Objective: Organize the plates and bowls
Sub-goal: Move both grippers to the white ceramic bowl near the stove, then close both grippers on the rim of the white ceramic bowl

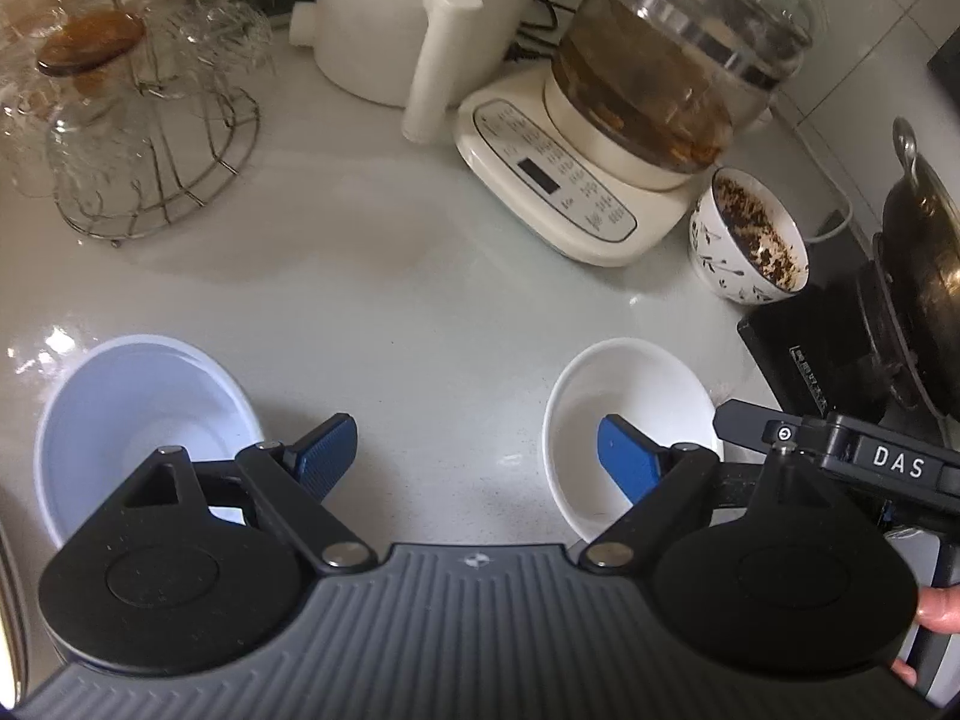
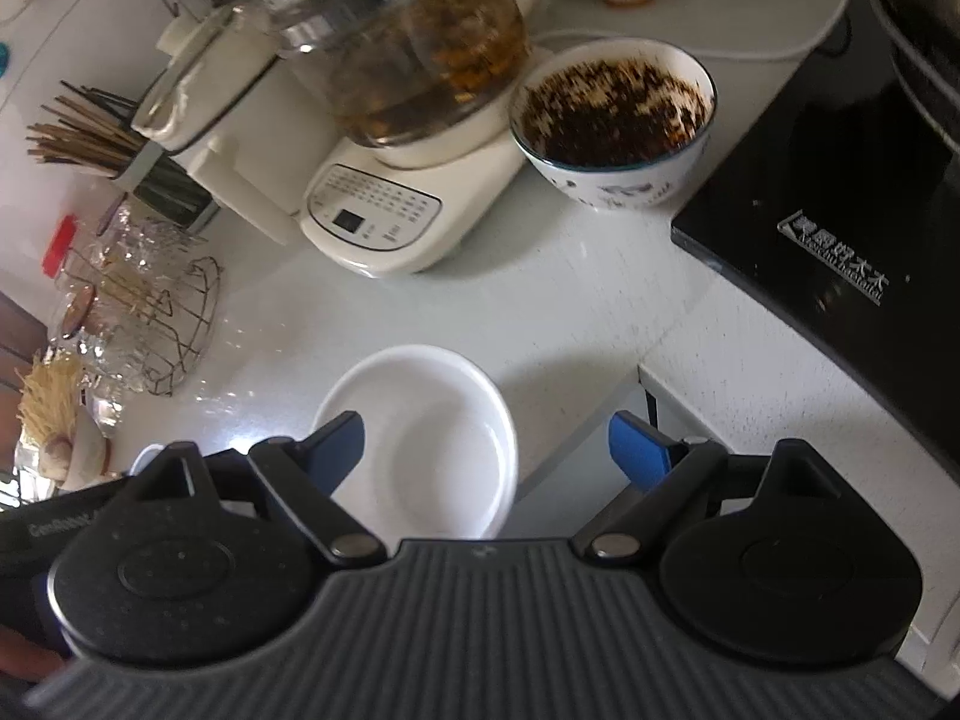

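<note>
Two empty bowls stand on the white counter. In the left wrist view a pale blue-white bowl is at the lower left and a white bowl at the lower right. My left gripper hangs open above the bare counter between them, its right pad over the white bowl's inside. The right gripper's black housing shows just right of that bowl. In the right wrist view my right gripper is open over the white bowl, with the left pad at its left rim and the right pad beyond its right rim.
A patterned bowl with dark residue stands beside a cream glass-kettle appliance. A black induction cooker with a wok is on the right. A wire rack of glasses and a white pot stand behind.
</note>
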`<state>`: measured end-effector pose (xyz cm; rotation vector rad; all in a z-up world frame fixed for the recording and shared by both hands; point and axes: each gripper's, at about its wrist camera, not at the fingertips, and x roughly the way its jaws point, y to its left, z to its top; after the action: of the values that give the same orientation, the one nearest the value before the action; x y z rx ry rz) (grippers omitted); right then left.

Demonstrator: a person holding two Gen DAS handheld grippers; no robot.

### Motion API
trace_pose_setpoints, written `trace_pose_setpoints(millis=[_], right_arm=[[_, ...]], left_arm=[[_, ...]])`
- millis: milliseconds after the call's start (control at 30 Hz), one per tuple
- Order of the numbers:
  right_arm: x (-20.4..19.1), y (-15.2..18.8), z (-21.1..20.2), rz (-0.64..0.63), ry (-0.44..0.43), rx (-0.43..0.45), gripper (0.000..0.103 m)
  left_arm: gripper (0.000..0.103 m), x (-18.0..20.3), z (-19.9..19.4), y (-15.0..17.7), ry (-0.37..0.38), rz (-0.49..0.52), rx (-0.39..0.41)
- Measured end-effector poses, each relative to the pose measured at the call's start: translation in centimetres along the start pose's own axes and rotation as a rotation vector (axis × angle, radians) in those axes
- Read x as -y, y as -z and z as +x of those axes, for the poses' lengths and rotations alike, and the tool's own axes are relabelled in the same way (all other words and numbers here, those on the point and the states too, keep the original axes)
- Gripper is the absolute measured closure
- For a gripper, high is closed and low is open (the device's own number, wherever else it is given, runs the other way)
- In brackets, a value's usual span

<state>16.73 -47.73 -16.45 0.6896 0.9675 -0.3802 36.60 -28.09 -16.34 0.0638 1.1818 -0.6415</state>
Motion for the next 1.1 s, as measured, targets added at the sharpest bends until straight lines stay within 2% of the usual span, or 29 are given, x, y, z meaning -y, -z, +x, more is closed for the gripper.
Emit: trace_pose_setpoints(millis=[133, 233, 300, 367, 500, 633, 767, 867, 1100], right_arm=[[0.9, -0.1, 1.0, 0.039, -0.019, -0.028, 0.023], [1.2, -0.1, 1.4, 0.052, -0.035, -0.046, 0.028], [1.3, -0.1, 1.7, 0.056, -0.044, -0.06, 0.035], [1.5, -0.1, 2.0, 0.054, -0.045, -0.073, 0.043], [1.9, 0.0, 2.3, 0.046, -0.045, -0.095, 0.058], [2.2, 0.0, 2.7, 0.029, -0.045, -0.115, 0.07], [2.1, -0.2, 3.2, -0.002, -0.061, -0.136, 0.079], [2.1, -0.3, 3.5, -0.025, -0.081, -0.154, 0.088], [1.6, -0.7, 3.4, -0.079, -0.118, -0.184, 0.09]], left_arm=[[0.016, -0.2, 1.1, -0.1, 0.011, -0.032, -0.031], [0.027, -0.2, 1.7, -0.1, 0.022, -0.052, -0.047], [0.034, -0.1, 2.1, 0.0, 0.031, -0.059, -0.058], [0.045, 0.0, 2.7, 0.2, 0.042, -0.067, -0.073], [0.058, 0.4, 3.4, 0.6, 0.064, -0.075, -0.09], [0.079, 1.0, 4.0, 0.8, 0.059, -0.077, -0.1], [0.09, 1.5, 4.3, 0.9, 0.051, -0.087, -0.093], [0.094, 1.8, 4.3, 1.0, 0.048, -0.1, -0.084], [0.094, 2.0, 3.9, 1.5, 0.03, -0.148, -0.078]])
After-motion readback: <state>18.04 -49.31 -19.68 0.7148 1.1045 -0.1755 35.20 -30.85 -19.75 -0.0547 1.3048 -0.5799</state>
